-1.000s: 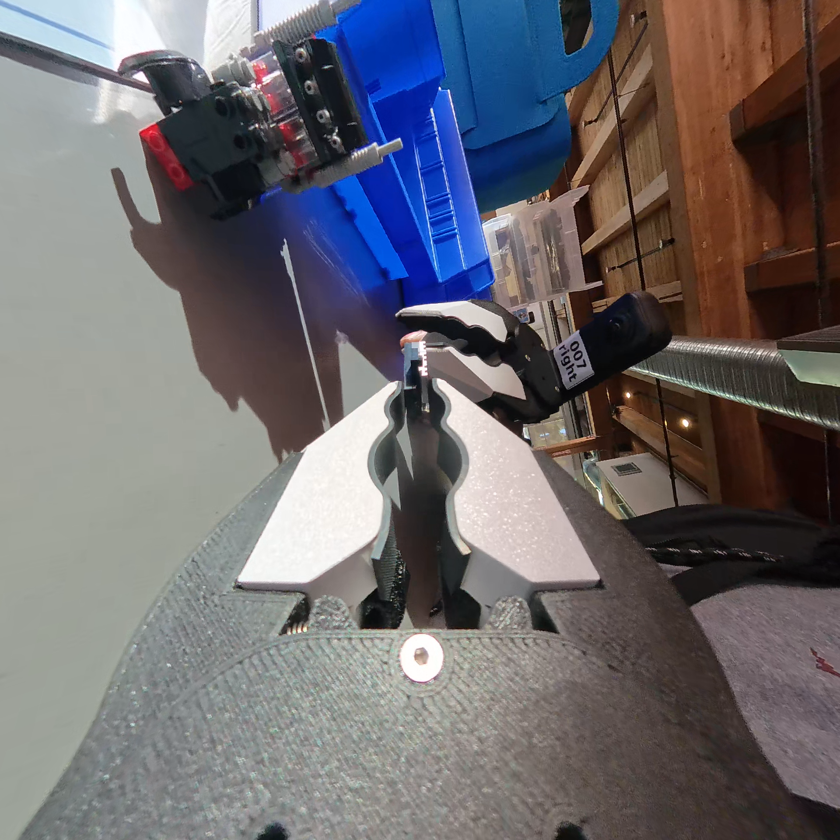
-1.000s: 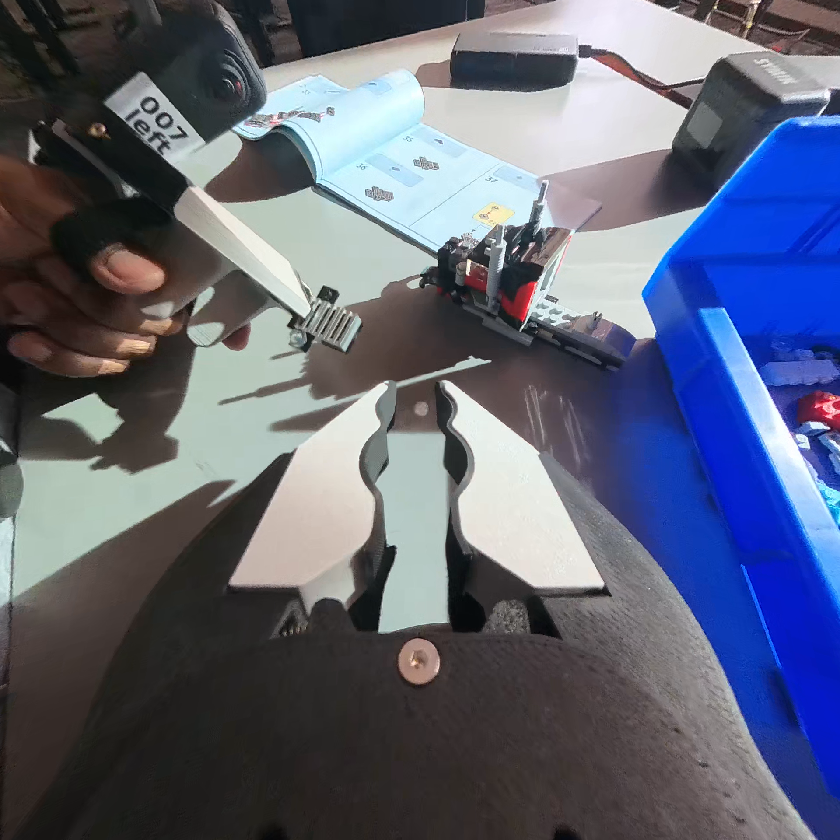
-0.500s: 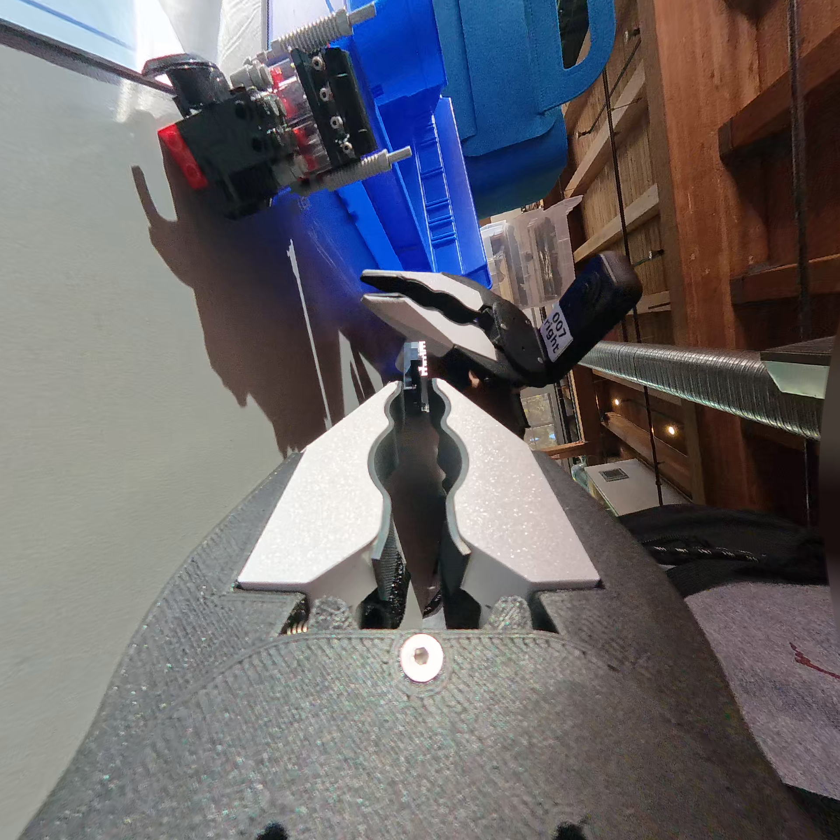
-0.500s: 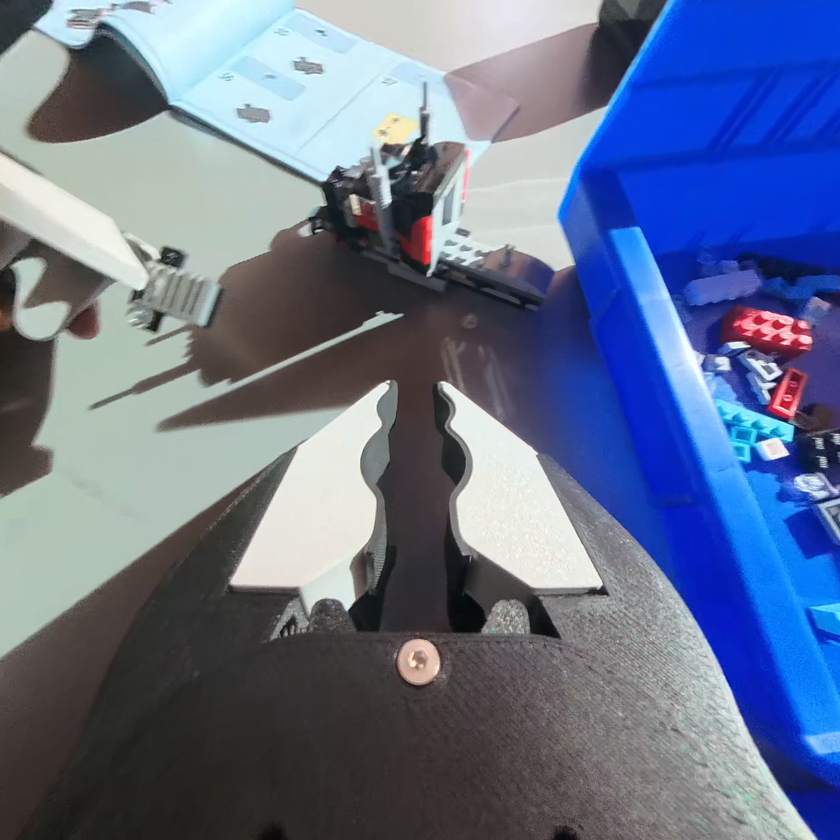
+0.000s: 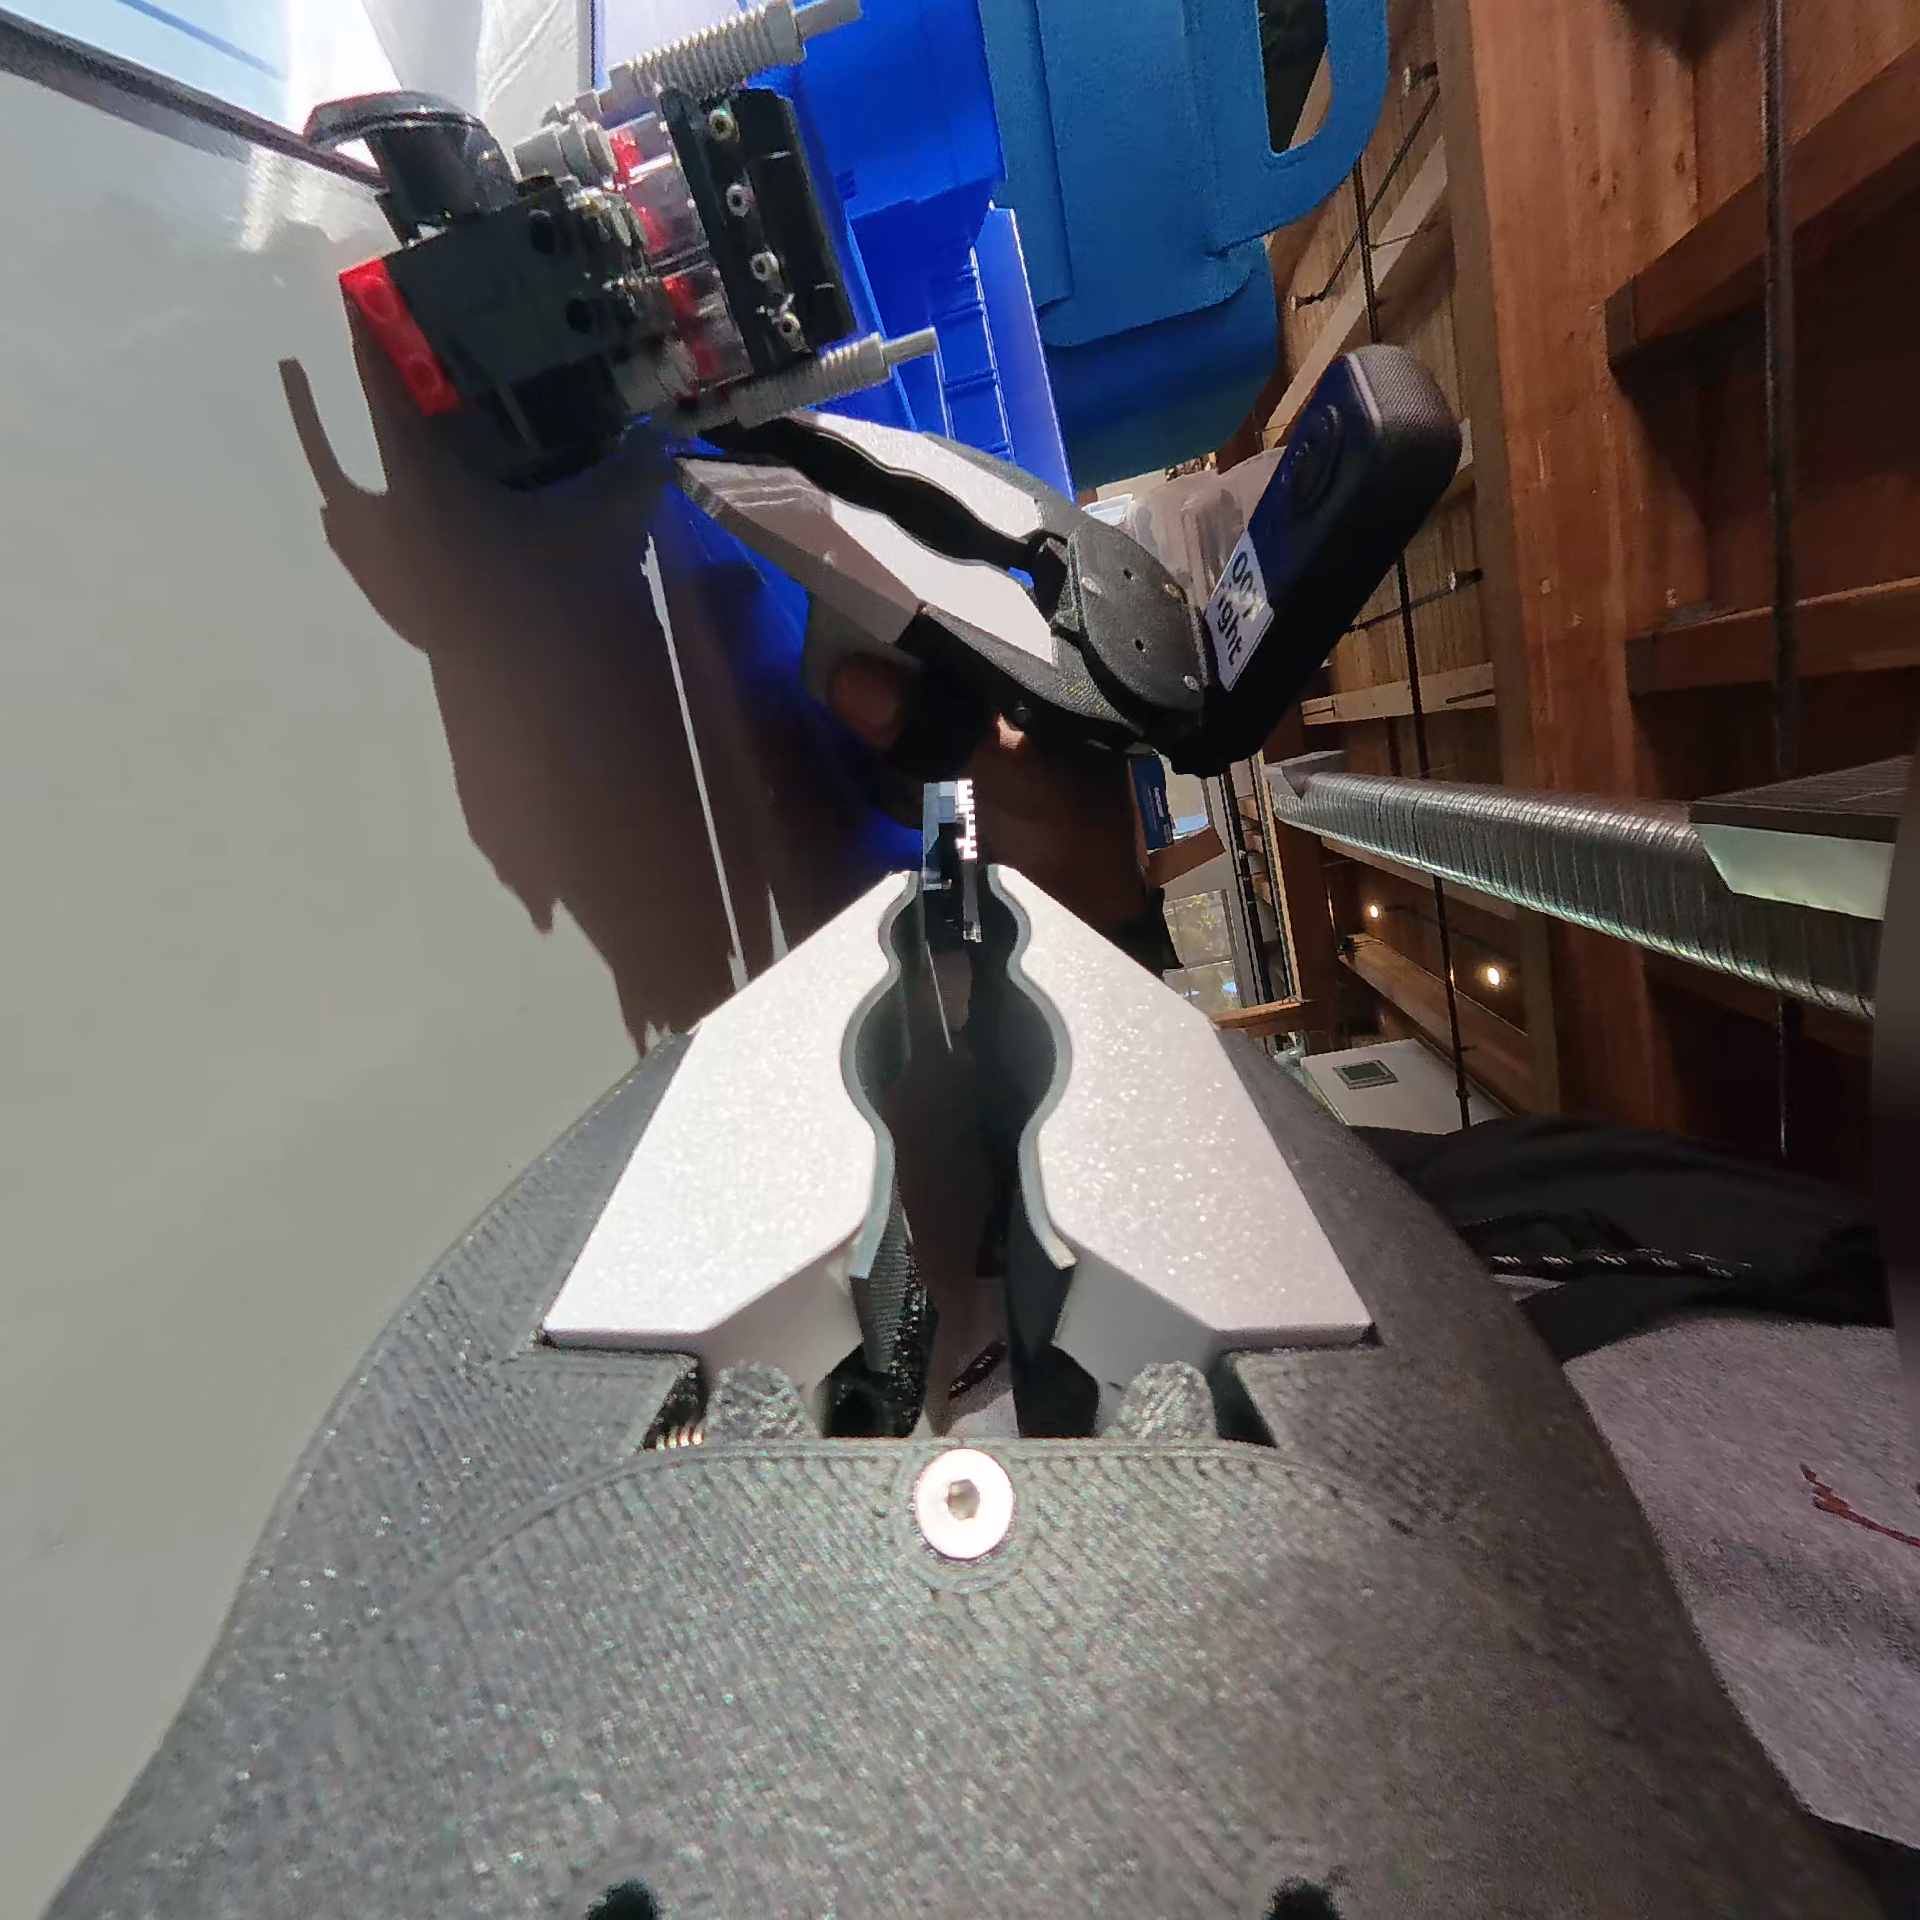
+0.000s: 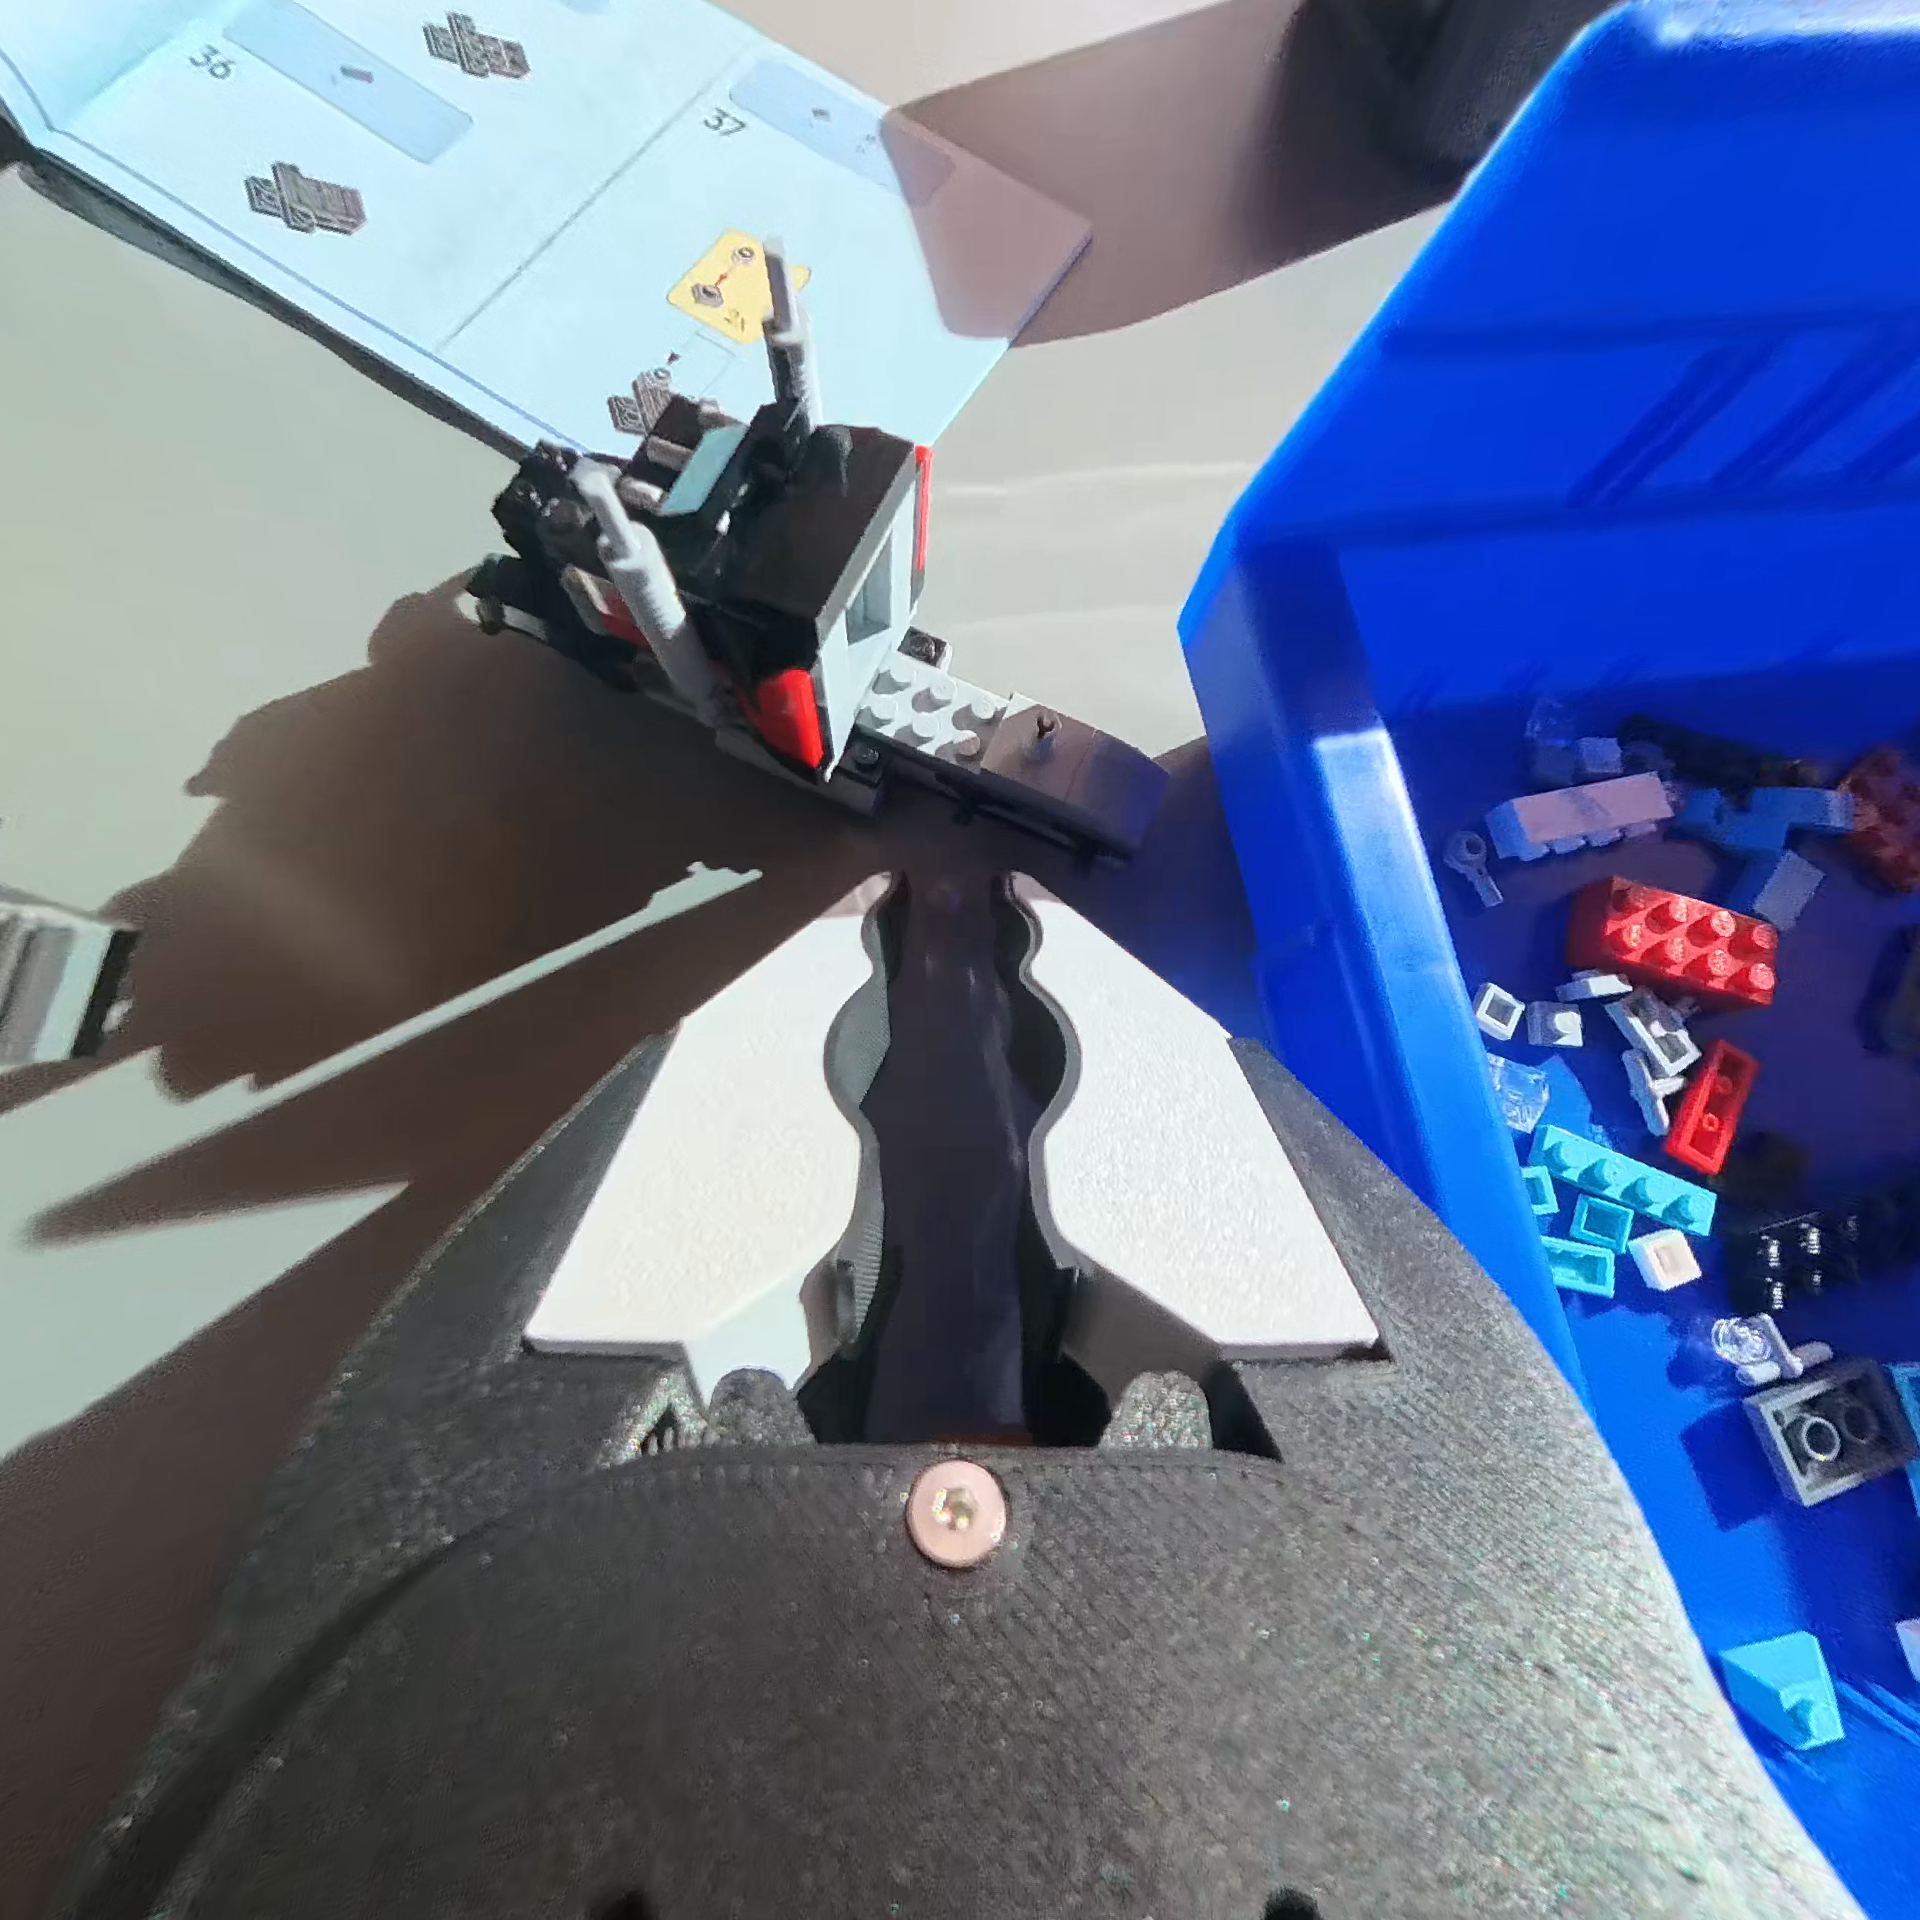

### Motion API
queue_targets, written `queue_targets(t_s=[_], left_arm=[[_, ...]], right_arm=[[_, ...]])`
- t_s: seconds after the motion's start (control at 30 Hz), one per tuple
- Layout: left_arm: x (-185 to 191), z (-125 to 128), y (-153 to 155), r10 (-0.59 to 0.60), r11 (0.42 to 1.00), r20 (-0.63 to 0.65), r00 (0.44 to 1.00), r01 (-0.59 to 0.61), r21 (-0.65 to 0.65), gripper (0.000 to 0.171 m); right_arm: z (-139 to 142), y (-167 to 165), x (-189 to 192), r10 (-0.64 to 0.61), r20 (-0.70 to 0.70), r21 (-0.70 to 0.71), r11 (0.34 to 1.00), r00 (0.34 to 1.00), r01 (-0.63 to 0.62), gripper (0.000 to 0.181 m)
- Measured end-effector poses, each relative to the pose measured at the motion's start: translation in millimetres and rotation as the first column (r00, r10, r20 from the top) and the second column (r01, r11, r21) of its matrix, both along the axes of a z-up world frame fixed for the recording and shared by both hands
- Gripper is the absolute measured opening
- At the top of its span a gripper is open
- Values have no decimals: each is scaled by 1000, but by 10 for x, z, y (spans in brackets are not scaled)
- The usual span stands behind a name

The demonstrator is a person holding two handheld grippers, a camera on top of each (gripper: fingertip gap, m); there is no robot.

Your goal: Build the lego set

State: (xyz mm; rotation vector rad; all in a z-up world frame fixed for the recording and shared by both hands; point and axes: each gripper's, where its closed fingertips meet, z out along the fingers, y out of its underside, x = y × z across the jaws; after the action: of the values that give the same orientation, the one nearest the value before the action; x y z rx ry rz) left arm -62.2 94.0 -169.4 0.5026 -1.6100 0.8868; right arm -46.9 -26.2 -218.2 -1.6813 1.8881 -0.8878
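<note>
Grey ribbed plastic is showing at the tip of the left tool [image 5: 956,902]: a small grille piece [image 5: 958,868] with fine ridges is sitting pinched between its two matte silver fingers [image 5: 764,1148], above the pale glossy counter [image 5: 208,935]. The right tool [image 6: 948,883] is holding nothing, its wavy-edged fingers standing a little apart with a narrow gap, tips just beside the rear of the truck model [image 6: 748,613]. This blocky black, red and grey model is resting on the counter, between the open booklet [image 6: 540,208] and the smooth blue bin [image 6: 1403,1039] containing loose bricks [image 6: 1673,940].
</note>
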Motion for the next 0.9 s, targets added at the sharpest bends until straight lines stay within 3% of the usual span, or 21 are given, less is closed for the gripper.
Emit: queue_targets(t_s=[0.2, 0.33, 0.47, 0.63, 0.9], left_arm=[[-30, -15, 5, -32, 999, -43, 999, 33, 22, 9], [-32, -41, -1, -45, 997, -86, 995, 50, 52, 10], [-79, -79, 2, -69, 994, -78, 995, 75, 77, 9], [-207, -95, 27, -134, 988, -33, 990, 136, 78, 9], [-264, -95, 53, -157, 986, 24, 987, 156, 63, 9]], right_arm=[[-9, 36, 22, 35, -4, 5, 999, 999, -35, 10], [14, 260, -33, 134, 14, 32, 990, 991, -134, 9], [262, 652, -86, 266, 134, 71, 958, 955, -277, 8], [636, 1168, -176, 440, 272, 72, 878, 856, -474, 8], [584, 1227, -213, 452, 273, 85, 868, 849, -489, 8]])
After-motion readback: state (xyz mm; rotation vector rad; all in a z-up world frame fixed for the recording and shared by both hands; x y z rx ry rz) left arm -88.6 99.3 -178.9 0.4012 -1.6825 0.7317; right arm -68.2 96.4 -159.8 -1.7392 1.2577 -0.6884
